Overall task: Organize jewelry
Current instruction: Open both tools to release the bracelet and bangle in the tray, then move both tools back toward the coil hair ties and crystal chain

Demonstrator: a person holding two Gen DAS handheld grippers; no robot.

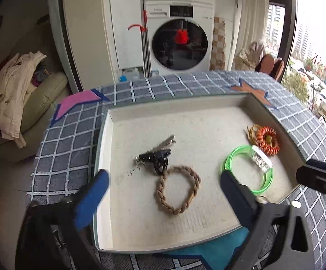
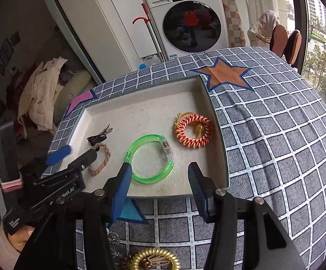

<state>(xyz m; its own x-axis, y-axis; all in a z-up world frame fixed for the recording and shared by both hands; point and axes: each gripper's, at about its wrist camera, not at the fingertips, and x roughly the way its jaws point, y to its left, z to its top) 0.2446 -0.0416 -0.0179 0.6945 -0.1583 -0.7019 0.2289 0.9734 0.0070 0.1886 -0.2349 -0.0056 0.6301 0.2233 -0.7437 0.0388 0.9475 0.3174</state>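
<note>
Green bangle [image 2: 150, 158], rope loop [image 1: 177, 190], clip [image 1: 155, 155] & coil [image 2: 194, 132] lie in tray [image 2: 216, 135]; gold coil [image 2: 155, 259] waits on bench. Both tongs, left [image 1: 163, 187] & right [image 2: 159, 178], apart, empty.

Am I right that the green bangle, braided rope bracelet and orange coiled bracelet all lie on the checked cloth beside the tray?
Not quite: the green bangle, braided rope bracelet and orange coiled bracelet all lie inside the tray, as the right wrist view shows.

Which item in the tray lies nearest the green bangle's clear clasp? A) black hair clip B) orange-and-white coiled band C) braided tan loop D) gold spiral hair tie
B: the orange-and-white coiled band sits just beyond the clear clasp of the green bangle, inside the tray.
</note>
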